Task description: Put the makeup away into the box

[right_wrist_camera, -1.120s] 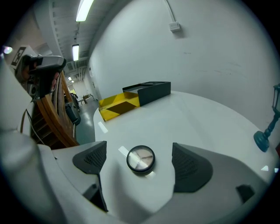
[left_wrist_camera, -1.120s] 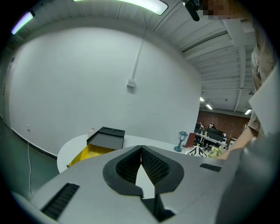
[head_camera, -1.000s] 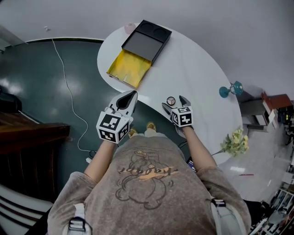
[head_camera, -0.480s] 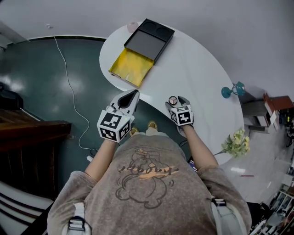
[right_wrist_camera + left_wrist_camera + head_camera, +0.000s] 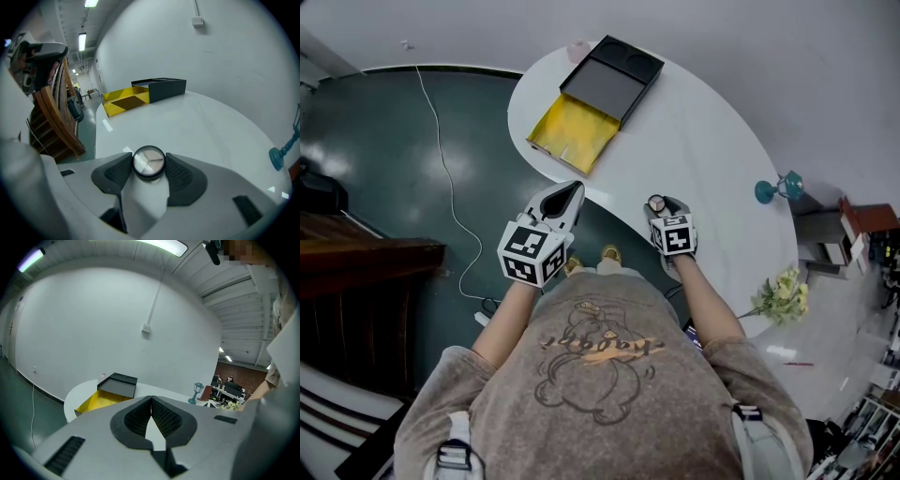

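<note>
Reading left to right | left gripper [image 5: 568,193]: jaws pressed together, empty, off the white table's [image 5: 712,159] 7 o'clock edge | black-and-yellow box [image 5: 598,94]: at the table's 11 o'clock | right gripper [image 5: 660,202]: jaws just closing, pads pinching the round makeup compact [image 5: 149,162] at the 6 o'clock edge

White-walled room, curved white table [image 5: 722,178], dark green floor [image 5: 384,178].
The table sweeps in an arc along the pale wall [image 5: 787,56]. A small teal lamp ornament [image 5: 776,186] stands at its far right edge, and a bunch of yellow flowers [image 5: 783,291] sits by its right end. The glossy floor shows soft patches of light, and a thin white cable [image 5: 441,164] trails across it. Dark wooden furniture [image 5: 366,255] stands at the left. A bright strip light [image 5: 161,244] runs along the ceiling, above a small box [image 5: 146,328] on the wall.
</note>
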